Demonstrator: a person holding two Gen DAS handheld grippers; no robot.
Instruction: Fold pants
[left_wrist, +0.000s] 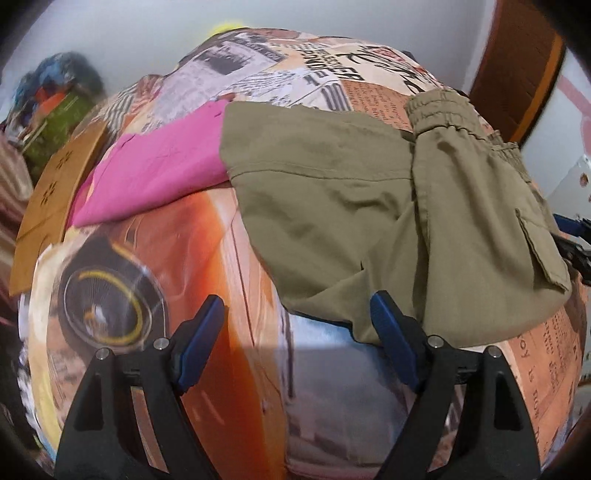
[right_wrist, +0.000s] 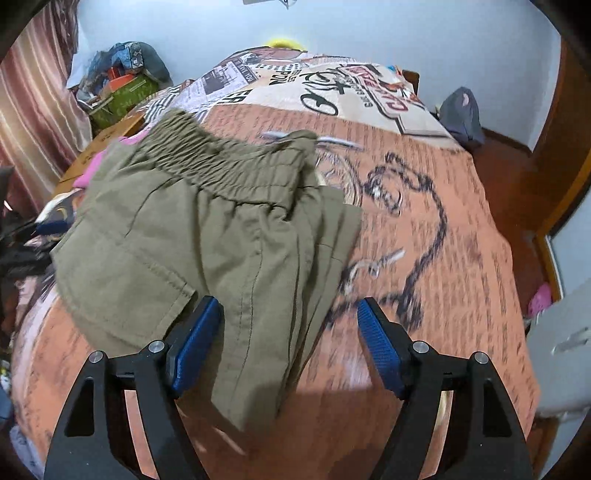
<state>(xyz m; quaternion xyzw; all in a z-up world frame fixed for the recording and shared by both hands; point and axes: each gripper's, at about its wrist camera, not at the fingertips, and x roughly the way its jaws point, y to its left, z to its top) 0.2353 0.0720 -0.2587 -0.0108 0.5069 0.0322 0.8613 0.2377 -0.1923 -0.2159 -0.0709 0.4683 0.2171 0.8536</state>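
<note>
Since both jaws stand wide apart and hold nothing, we judge the left gripper (left_wrist: 297, 332) and right gripper (right_wrist: 290, 332) free to smooth or regrip. Our olive-green cotton cargo pants (right_wrist: 207, 236), already doubled over, lie mid-frame on the orange printed bedspread (right_wrist: 424, 258), elastic waistband toward the top.

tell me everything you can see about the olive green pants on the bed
The pants are olive-khaki, in a thin woven cloth that looks like cotton. They have a gathered elastic waistband, stitched seams and a flap pocket. They lie partly folded and rumpled on the printed bedspread, with layers stacked over each other. One edge overlaps a pink garment. Both hand-held grippers, left and right, are open with a hem between or beside their fingers, gripping nothing.
</note>
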